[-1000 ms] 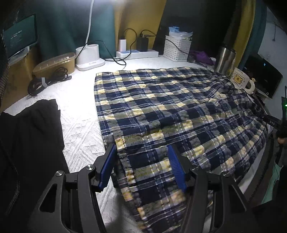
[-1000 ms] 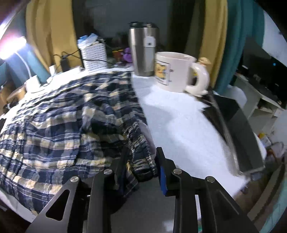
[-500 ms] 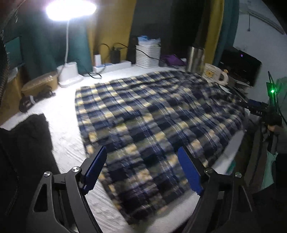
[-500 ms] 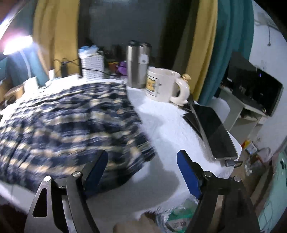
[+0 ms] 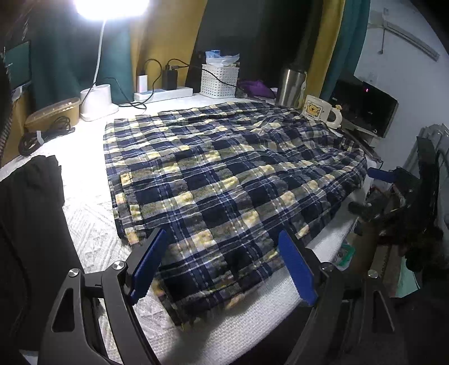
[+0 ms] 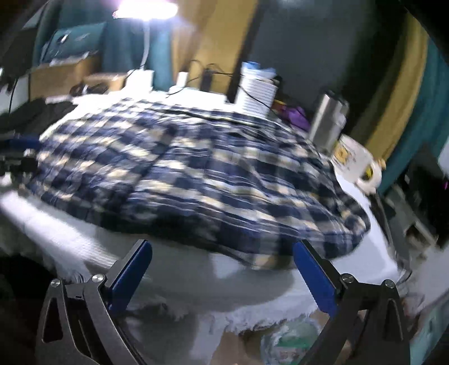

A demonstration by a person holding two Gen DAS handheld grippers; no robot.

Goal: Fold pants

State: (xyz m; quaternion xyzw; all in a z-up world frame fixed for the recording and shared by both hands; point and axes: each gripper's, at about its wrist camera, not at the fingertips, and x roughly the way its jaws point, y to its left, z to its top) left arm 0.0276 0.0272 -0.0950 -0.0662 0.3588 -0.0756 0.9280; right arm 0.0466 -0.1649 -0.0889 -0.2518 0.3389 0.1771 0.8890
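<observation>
While the navy, yellow and white plaid flannel pants lie spread almost flat across the white textured cloth covering the bench, neither pair of tongs grips them. One hem end drapes toward the near edge, and the opposite end bunches slightly near the mug.

Left tongs hover over the near hem, blue pads wide apart, nothing between them. Right tongs, having just been opening, stand wide apart and empty off the front edge of the bench, their view blurred.

To fold well, I would judge that each pair of tongs should pinch one corner of the same end, lift both evenly, and carry that end over to meet the opposite end, keeping the fabric taut so wrinkles do not get trapped.

Around the room: teal and mustard curtains behind, a bright white lamp overhead at the back. Black clothing lies at the left. Smaller items line the far edge: a white slatted basket, a steel tumbler, a white bear-print mug, and a white power strip.
</observation>
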